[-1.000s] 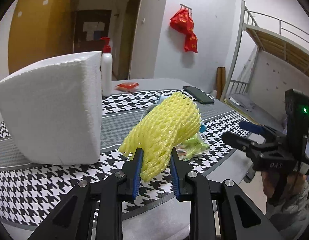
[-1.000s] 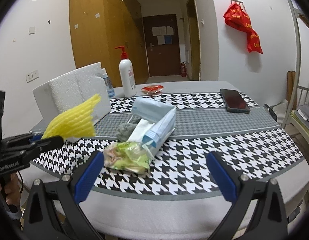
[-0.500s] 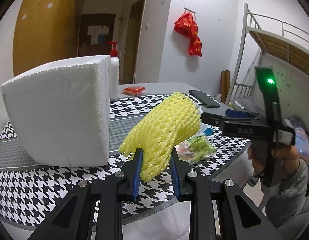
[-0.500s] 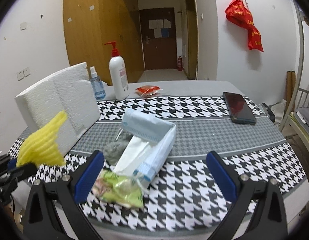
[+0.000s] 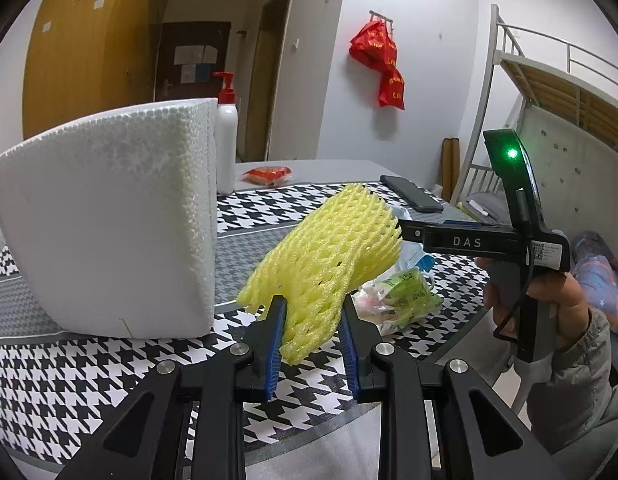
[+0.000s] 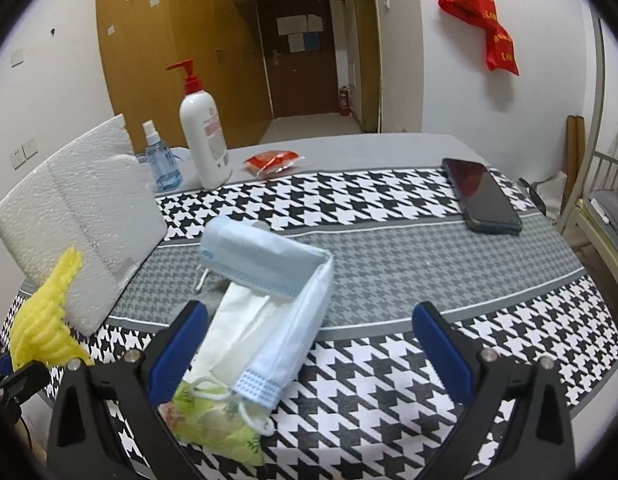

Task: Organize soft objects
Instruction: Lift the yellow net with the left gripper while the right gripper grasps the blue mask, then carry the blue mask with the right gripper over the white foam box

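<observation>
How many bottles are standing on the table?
2. The white pump bottle stands at the far side of the table, and the small blue spray bottle stands just left of it, beside the white foam block. More may be hidden behind the block.

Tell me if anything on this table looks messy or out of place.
The pale blue face mask lies crumpled over white tissues and a green printed packet, an untidy heap on the houndstooth tablecloth. The white foam block leans tilted rather than lying flat.
</observation>
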A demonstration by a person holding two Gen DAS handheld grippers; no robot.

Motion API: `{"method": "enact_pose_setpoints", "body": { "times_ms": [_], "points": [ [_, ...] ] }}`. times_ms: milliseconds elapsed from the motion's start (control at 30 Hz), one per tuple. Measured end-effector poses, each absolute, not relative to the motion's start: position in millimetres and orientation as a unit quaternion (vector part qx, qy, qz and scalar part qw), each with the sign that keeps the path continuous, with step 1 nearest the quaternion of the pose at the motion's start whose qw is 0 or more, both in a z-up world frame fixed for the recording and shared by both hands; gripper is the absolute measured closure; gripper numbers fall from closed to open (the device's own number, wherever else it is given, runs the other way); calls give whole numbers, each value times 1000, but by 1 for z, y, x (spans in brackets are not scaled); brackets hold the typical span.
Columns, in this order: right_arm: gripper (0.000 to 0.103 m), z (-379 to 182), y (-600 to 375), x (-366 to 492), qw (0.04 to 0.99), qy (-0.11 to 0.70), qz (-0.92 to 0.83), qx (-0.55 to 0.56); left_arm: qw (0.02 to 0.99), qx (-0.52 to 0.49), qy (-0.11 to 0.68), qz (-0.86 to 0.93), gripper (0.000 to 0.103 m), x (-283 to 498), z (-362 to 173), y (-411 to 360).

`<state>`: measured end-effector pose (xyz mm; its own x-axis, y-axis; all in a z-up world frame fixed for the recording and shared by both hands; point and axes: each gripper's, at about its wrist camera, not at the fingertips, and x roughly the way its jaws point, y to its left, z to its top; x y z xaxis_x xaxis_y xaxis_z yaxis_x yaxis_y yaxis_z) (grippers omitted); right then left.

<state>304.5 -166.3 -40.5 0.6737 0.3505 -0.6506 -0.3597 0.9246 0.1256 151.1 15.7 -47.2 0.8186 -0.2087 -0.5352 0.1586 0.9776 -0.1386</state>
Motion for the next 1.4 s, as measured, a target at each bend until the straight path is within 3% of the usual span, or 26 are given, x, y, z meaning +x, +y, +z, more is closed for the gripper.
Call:
{"method": "enact_pose_setpoints", "body": {
  "times_ms": [100, 200, 367, 500, 667, 1400],
  "points": [
    [1, -42, -169, 307, 914, 358, 193, -1, 952, -46, 286, -96, 76, 153, -47, 18],
    [11, -43, -169, 309, 911, 361, 200, 6, 952, -46, 286, -95, 76, 153, -47, 19],
    [44, -50, -164, 313, 901, 380, 211, 7, 952, -47, 286, -94, 76, 154, -46, 19],
    [55, -53, -163, 313, 897, 386, 215, 4, 953, -47, 285, -91, 76, 151, -46, 21],
    [80, -56, -164, 315, 893, 392, 219, 12, 955, -47, 281, -89, 76, 146, -46, 21],
    [95, -24, -189, 286, 912, 347, 216, 23, 962, -44, 254, -86, 76, 114, -37, 23]
  ]
}}
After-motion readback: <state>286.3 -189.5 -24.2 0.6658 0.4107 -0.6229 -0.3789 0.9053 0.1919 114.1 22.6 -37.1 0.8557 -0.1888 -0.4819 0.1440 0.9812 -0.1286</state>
